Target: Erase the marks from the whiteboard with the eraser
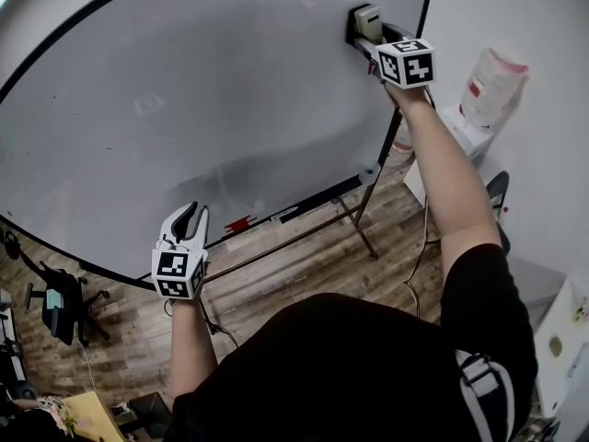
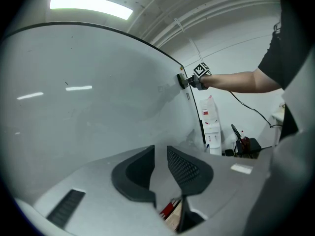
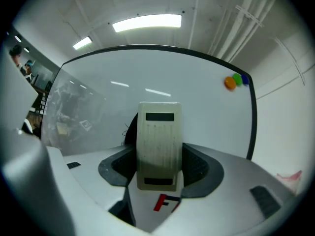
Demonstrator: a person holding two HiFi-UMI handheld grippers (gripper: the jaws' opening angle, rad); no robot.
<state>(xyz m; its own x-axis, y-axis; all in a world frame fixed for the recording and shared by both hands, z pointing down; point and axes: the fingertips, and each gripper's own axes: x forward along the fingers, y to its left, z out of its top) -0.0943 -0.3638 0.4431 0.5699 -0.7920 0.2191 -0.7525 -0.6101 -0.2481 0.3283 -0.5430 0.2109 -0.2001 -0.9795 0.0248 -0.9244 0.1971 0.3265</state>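
The left gripper hangs low, close to the person's black-shirted body and near the whiteboard's bottom edge. Its dark, curved jaws have mesh-textured pads and stand a narrow gap apart with nothing between them. Below it are a wood-plank floor and the thin metal legs of the board's stand.

The board is a broad, glossy white sheet in a slim black frame, with ceiling lights reflected in it. A faint grey smear clouds its lower middle.

Higher up, at the end of an outstretched bare arm, the right gripper is clamped on the eraser. This is a cream plastic block with rounded corners, fine ribbing and two dark slots, held by its long sides and pressed to the board near the right frame. Beyond it, an orange magnet and a green magnet sit side by side in the board's top corner.
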